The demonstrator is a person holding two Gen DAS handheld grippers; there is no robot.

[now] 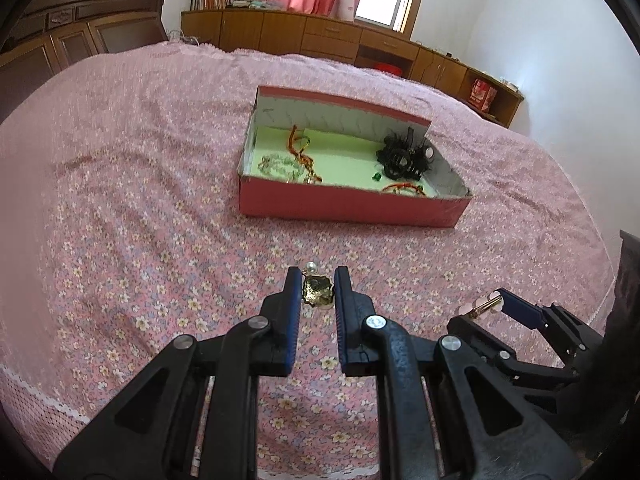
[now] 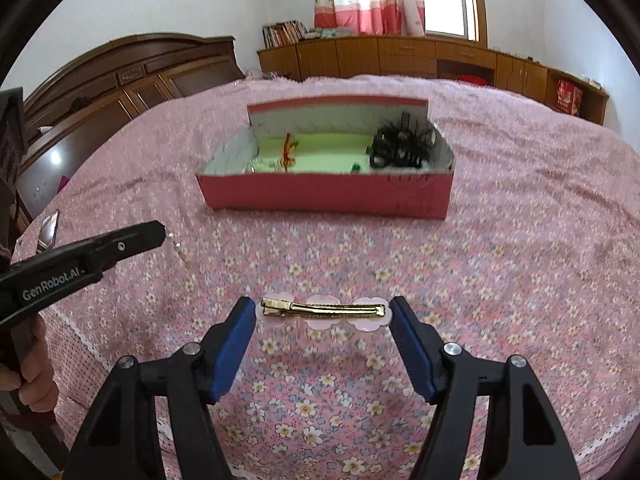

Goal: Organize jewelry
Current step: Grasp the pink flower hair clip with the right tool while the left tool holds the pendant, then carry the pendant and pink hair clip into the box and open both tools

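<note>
An open red box (image 1: 352, 204) with a green floor lies mid-bed. It holds black hair ties (image 1: 402, 156), red cords (image 1: 300, 148) and a clear bead bracelet (image 1: 276, 164). My left gripper (image 1: 317, 278) is shut on a small gold ornament (image 1: 318, 293) with a pearl on top, held low over the bedspread, short of the box. My right gripper (image 2: 321, 303) grips a gold hair clip with pink flowers (image 2: 324, 309) by its two ends and holds it just above the bed; its shadow falls below. The right wrist view shows the left gripper (image 2: 162, 233) at the left with the ornament (image 2: 179, 251) dangling from it.
A pink floral bedspread (image 1: 140, 200) covers the bed. A dark wooden headboard (image 2: 120, 76) stands at the far left, and low wooden cabinets (image 2: 400, 56) run under the window. A flat shiny object (image 2: 49, 227) lies at the left bed edge. A hand (image 2: 36, 372) holds the left gripper.
</note>
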